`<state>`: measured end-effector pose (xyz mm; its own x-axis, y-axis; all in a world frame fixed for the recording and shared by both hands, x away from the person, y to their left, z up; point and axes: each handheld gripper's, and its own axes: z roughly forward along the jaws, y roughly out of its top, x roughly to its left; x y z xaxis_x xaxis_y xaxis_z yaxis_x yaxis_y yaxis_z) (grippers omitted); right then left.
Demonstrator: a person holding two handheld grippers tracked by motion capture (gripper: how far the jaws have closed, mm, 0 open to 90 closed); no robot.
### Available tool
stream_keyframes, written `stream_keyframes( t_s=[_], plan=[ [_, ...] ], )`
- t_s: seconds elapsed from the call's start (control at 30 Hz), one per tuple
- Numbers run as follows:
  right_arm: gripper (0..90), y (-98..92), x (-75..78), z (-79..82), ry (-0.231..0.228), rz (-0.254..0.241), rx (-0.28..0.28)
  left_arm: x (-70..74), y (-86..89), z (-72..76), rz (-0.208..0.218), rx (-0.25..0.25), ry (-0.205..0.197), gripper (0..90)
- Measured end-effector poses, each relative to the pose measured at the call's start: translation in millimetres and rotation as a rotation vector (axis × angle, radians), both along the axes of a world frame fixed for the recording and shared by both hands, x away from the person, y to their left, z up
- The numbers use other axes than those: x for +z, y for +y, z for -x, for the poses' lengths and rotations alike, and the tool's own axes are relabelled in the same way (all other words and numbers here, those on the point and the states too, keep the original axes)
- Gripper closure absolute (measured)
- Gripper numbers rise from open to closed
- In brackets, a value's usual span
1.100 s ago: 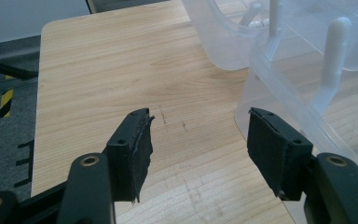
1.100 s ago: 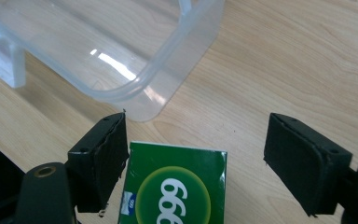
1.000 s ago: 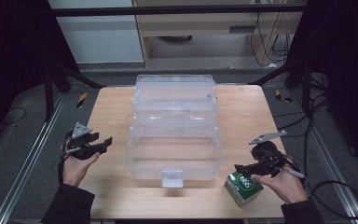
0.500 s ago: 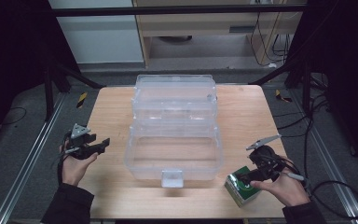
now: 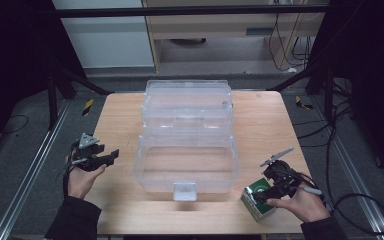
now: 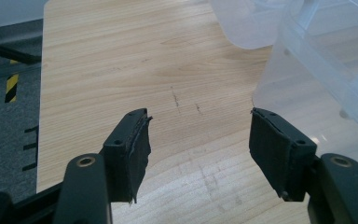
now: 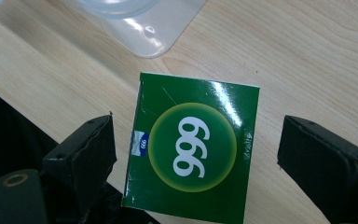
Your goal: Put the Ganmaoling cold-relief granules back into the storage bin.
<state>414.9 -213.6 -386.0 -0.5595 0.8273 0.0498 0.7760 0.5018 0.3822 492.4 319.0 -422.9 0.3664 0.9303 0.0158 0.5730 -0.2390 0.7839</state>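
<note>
At the near right corner of the worktop [image 5: 130, 120] the right gripper [image 7: 196, 154] has just been opening and now stands spread wide with the green box [image 7: 193, 149] between its jaws, neither pad touching it. To take the green box well, I judge it should come down square over the box's two side faces and close evenly, since the box stands close to the worktop's near edge and a skewed pinch could tip it off. Further in sits the clear plastic bin [image 5: 187, 160], just beyond the box, and to its left the left gripper [image 6: 198, 140] hangs spread and empty.
</note>
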Motion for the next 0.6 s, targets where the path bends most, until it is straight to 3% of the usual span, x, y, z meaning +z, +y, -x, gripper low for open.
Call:
stream_keyframes(
  t_s=[0.33,0.53,0.6],
  plan=[
    [8.7,5.5,-10.1,-2.8,0.048,0.034,0.004,-0.4,-3.5,0.4,-0.011,-0.01,0.007,37.5],
    [8.4,7.1,-15.7,-3.8,0.092,0.039,-0.035,-1.0,-4.5,0.5,-0.012,-0.013,0.009,37.4],
    [8.4,6.9,-18.2,-5.3,0.089,0.042,-0.021,-1.3,-4.9,0.4,-0.017,-0.017,0.012,37.3]
  ],
)
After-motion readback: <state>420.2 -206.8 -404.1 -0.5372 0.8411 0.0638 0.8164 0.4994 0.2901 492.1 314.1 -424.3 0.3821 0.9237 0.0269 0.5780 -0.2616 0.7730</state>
